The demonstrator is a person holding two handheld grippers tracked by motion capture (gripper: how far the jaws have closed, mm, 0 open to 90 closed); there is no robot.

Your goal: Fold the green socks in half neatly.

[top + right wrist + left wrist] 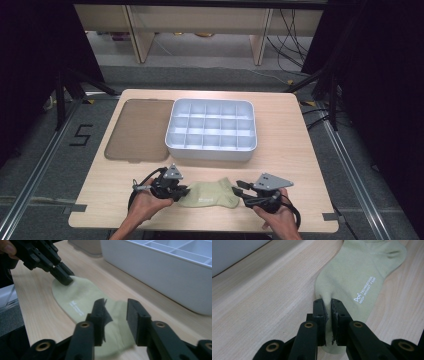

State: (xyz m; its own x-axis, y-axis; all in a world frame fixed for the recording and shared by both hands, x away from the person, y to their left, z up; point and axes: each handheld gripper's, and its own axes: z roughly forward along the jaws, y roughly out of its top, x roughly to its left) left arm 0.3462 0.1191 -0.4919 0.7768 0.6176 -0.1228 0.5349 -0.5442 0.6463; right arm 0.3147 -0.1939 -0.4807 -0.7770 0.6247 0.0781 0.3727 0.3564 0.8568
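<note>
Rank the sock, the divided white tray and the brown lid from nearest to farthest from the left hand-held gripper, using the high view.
1. Sock: pinched in the left hand-held gripper, at the table's near edge.
2. Brown lid: beyond it, on the table's left side.
3. Divided white tray: beyond and to the right; close to the lid in distance.

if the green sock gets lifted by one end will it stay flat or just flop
The sock would likely flop: it is thin knit lying flat on the table, and it already puckers where the left gripper pinches it. It looks light. Probably not slippery, since the fabric bunches between the fingers.
</note>
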